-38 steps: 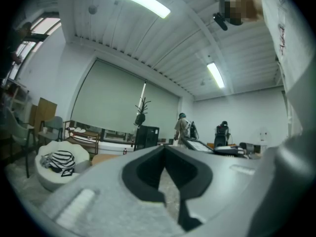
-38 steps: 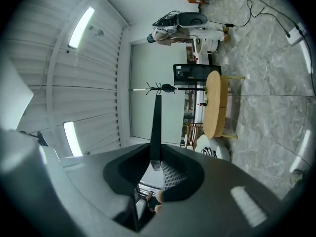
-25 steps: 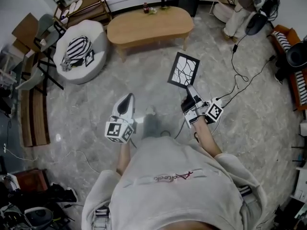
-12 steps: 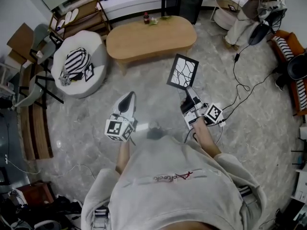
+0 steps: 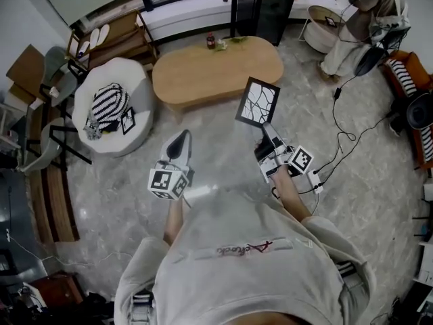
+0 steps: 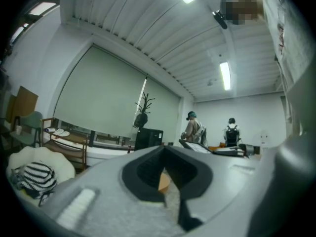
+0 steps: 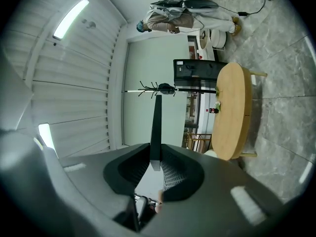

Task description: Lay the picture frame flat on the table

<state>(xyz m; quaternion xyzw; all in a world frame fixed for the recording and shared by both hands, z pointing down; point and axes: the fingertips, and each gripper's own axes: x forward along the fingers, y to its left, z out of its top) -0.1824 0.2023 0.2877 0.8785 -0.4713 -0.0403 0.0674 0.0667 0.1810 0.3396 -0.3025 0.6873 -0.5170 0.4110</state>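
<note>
Picture frame (image 5: 258, 102), clamped in the right hand-held gripper (image 5: 269, 128), had been carried closer to the bench (image 5: 203, 70), reaching its near edge; the left hand-held gripper (image 5: 179, 141) was closed, empty. Laying it flat looked close.

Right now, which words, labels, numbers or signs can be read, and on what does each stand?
Sweatshirt: one line of script lettering, upside down here, too blurred to read.
Bottle on the table: label too small to read.
Left gripper and right gripper: square black-and-white markers on their cubes, no words.
Picture frame: only black lines, no text.
</note>
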